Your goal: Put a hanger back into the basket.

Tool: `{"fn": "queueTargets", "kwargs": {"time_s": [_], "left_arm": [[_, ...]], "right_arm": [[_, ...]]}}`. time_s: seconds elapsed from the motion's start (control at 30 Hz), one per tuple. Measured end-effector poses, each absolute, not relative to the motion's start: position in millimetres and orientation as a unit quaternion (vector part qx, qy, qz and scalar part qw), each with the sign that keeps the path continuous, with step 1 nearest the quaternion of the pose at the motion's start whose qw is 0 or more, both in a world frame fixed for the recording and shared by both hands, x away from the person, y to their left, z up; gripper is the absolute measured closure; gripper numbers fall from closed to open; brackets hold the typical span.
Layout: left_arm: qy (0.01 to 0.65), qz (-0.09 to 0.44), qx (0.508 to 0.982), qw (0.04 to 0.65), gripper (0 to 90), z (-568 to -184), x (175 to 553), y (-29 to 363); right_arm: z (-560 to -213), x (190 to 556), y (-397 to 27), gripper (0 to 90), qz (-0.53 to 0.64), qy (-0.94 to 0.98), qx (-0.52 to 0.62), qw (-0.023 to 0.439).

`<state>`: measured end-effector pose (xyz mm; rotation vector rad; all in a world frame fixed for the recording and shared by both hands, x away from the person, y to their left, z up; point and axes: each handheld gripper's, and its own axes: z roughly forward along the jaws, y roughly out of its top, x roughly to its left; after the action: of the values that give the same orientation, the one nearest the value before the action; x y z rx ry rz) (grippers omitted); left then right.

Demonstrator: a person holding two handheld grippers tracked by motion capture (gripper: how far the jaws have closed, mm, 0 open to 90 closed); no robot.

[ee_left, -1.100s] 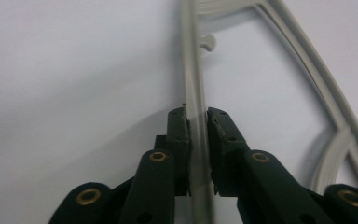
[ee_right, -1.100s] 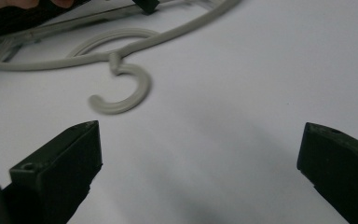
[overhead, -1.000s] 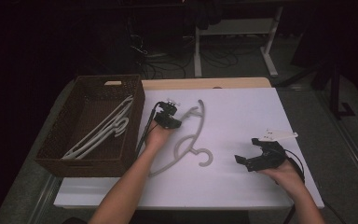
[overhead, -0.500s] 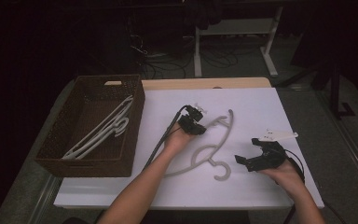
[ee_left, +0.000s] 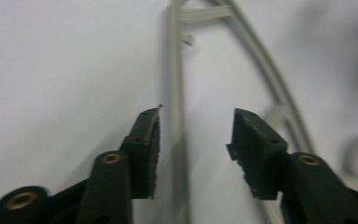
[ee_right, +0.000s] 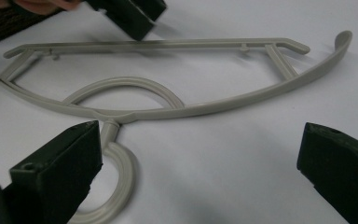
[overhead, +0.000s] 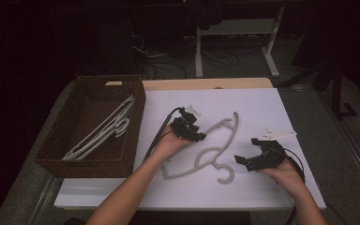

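A grey plastic hanger (overhead: pixel 220 123) lies flat on the white table top (overhead: pixel 262 108), its hook toward the front edge. My left gripper (overhead: pixel 198 136) hovers over the hanger's straight bar. Its jaws have just been opening, and in the left gripper view the bar (ee_left: pixel 175 70) runs between the parted pads (ee_left: pixel 147 140) without being pressed. My right gripper (overhead: pixel 245 150) rests to the right of the hook with its jaws wide apart. In the right gripper view the hanger (ee_right: pixel 191 111) lies just beyond my right gripper (ee_right: pixel 200 135), and nothing is between the jaws.
A dark wicker basket (overhead: pixel 136 112) stands at the table's left side and holds white hangers (overhead: pixel 103 133). A cable trails from each gripper along the forearms. Beyond the table's far edge, desk legs and wiring stand on a dark floor.
My left hand has carried the grey hanger to the right, away from the basket toward the table's middle, and its jaws have parted off the bar. The right gripper has stayed in place.
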<state>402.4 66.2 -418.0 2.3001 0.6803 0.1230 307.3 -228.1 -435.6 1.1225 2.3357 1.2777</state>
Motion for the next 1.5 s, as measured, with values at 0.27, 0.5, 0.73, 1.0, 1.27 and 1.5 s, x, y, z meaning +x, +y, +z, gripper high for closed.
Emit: {"fn": "queueTargets", "kwargs": {"time_s": [0.27,0.5,0.73,1.0,1.27,1.5], "left_arm": [[0.213,0.012,0.886,0.412,34.8,-407,361,97],[0.190,-0.001,0.888,0.418,19.2,-418,338,112],[0.188,-0.006,0.886,0.423,13.5,-429,330,123],[0.179,-0.009,0.887,0.425,2.6,-431,327,119],[0.176,-0.011,0.891,0.417,1.7,-437,325,114],[0.168,-0.008,0.898,0.406,2.0,-440,324,110]], "right_arm": [[-426,326,-214,6.9,0.418,0.812,0.390,0.115],[-419,353,-201,26.2,0.401,0.814,0.405,0.111],[-416,395,-180,63.0,0.381,0.818,0.414,0.122],[-426,436,-163,88.8,0.345,0.827,0.427,0.121],[-434,458,-153,89.0,0.313,0.839,0.427,0.126],[-444,463,-151,89.2,0.292,0.845,0.431,0.120]]}}
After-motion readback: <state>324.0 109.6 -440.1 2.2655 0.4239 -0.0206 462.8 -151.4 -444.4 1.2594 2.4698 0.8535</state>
